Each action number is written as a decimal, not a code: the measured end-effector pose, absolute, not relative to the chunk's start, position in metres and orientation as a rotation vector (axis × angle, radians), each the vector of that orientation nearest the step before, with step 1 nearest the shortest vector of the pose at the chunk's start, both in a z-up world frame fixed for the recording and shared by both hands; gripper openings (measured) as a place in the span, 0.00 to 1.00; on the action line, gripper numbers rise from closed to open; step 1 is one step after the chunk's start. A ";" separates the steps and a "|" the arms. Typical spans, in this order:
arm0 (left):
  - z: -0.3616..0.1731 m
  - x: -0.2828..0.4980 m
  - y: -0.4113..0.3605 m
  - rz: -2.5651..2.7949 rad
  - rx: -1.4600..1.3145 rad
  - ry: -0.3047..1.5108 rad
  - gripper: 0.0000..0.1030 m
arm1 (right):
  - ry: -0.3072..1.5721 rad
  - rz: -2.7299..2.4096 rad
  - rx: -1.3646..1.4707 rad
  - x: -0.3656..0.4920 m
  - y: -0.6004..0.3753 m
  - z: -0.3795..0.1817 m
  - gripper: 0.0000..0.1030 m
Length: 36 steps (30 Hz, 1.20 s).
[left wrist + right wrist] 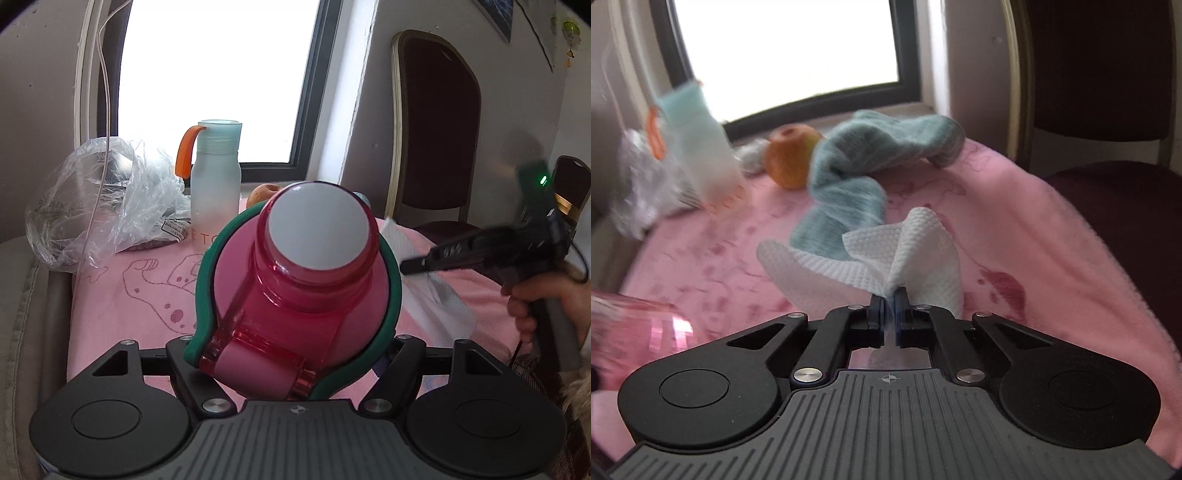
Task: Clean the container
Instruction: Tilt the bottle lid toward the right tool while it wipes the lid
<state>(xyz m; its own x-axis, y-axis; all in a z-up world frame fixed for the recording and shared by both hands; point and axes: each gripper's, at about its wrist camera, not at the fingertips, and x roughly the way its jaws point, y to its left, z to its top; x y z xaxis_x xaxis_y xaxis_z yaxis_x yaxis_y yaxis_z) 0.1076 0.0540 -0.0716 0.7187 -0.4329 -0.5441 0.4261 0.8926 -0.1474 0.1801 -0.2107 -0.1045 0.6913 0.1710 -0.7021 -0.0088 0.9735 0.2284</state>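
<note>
- I hold the pink container (295, 295) in my left gripper (295, 354); its jaws are clamped on it, the green curved pads hugging both sides.
- The container is a translucent rose-pink bottle, tipped so its flat pale end (319, 227) faces the far window (221, 74).
- A hinged pink part (255, 369) sits at its near end, just above the gripper body.
- It hangs over the pink cloth (129, 295) that covers the worktop.
- My right gripper (889, 306) has its jaws pinched shut on a white paper towel (923, 254), which fans out beyond the tips.
- In the left wrist view that gripper shows blurred at the right, a hand (535, 302) around its grip.
- In the right wrist view the container is only a pink blur at the near left edge (646, 332).
- On the far side lie a teal towel (857, 184), an orange fruit (790, 158), a frosted bottle (216, 184) with an orange strap, and a clear plastic bag (103, 199).
- A dark chair (436, 129) stands to the right.
</note>
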 end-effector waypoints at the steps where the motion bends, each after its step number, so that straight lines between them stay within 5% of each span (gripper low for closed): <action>1: -0.072 0.107 0.054 -0.478 -0.009 0.603 0.68 | 0.791 0.139 0.258 0.178 -0.211 -0.098 0.04; 12: -0.074 0.096 0.042 -0.497 0.094 0.568 0.68 | 0.758 0.907 0.629 0.174 -0.158 -0.038 0.05; 26: -0.075 0.103 0.053 -0.465 0.013 0.589 0.69 | 1.031 0.442 0.447 0.218 -0.144 -0.130 0.05; 36: -0.074 0.109 0.069 -0.433 -0.146 0.634 0.68 | 0.858 0.796 0.822 0.162 -0.182 -0.079 0.05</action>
<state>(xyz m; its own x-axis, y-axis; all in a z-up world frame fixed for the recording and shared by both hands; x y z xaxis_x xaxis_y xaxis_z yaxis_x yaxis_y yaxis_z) 0.1093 0.0692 -0.0743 0.7200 -0.4339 -0.5416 0.3462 0.9010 -0.2616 0.1619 -0.1825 -0.0792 0.4240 0.8475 -0.3193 -0.2546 0.4499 0.8560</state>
